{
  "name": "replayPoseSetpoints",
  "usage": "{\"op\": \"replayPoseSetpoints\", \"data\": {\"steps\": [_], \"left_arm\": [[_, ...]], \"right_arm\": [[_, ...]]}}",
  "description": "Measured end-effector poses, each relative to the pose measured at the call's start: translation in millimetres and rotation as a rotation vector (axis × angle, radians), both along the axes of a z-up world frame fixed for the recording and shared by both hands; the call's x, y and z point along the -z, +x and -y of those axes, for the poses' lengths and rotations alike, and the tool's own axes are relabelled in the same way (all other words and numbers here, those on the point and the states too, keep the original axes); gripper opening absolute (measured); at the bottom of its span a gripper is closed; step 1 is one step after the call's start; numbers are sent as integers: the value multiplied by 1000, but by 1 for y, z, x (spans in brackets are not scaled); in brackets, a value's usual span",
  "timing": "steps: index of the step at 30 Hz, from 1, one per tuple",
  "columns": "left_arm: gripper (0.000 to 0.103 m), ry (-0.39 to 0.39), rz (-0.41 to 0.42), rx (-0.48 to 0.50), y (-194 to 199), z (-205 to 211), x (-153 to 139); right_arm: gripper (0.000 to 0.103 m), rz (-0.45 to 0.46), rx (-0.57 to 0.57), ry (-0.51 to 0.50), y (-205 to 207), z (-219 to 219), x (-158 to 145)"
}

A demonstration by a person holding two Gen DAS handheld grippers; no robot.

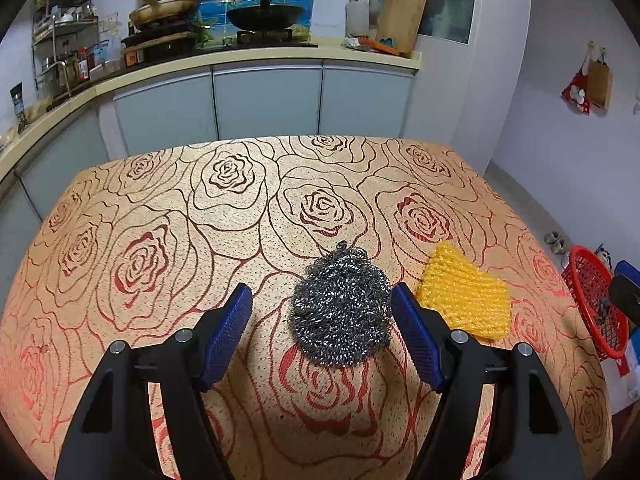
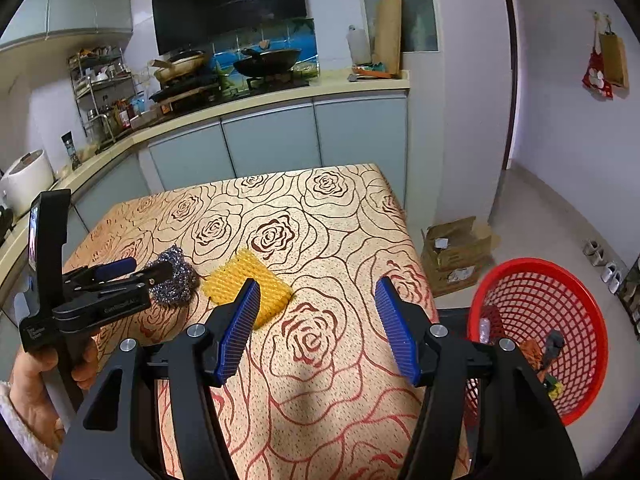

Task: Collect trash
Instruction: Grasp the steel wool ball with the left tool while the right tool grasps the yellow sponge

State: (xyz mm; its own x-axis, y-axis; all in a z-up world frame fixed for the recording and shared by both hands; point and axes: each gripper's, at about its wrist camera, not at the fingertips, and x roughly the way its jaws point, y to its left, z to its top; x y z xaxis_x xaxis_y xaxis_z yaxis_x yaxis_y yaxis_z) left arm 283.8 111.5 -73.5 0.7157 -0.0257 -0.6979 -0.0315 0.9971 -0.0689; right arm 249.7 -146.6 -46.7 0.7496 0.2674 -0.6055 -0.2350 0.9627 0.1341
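I had the left gripper [image 1: 322,308] angled down over the table [image 1: 160,208], its jaws released and standing wide. The scourer [image 1: 340,306], a ball of steel wool, sat between the blue pads [image 1: 226,336], nearer the right one. From the left wrist view it looked to be just touching that pad, though I could not be sure; the left pad stood clear of it. In the right wrist view the same gripper [image 2: 148,270] came in from the left edge of the table, held by a hand [image 2: 36,384] in a fleecy sleeve [image 2: 16,428], with the scourer [image 2: 174,280] at its fingertips.

Just beside the scourer, toward the table's right edge, lay the yellow mesh [image 1: 464,300], flat on the rose-patterned cloth and apart from the steel wool. The right gripper [image 2: 318,306] hung over the near part of the table, also released, nothing between its pads. Its left pad [image 2: 238,330] covered the near corner of the mesh [image 2: 248,284] in that view; whether it touched I could not tell.

The red basket [image 2: 576,292] stood off the table's right edge, lower down, with a few scraps already in it. A cardboard box [image 2: 456,252] sat on the floor beyond the far right corner.
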Motion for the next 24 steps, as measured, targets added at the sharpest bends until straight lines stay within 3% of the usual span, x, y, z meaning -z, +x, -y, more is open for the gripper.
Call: {"op": "replayPoseSetpoints", "data": {"steps": [7, 15, 24], "left_arm": [[63, -10, -28, 14, 8, 1, 9], [41, -83, -46, 28, 12, -6, 12], [35, -134, -22, -46, 5, -27, 10]], "right_arm": [[58, -30, -41, -10, 17, -16, 11], [58, -71, -106, -32, 31, -37, 25], [58, -120, -199, -79, 45, -67, 43]]}}
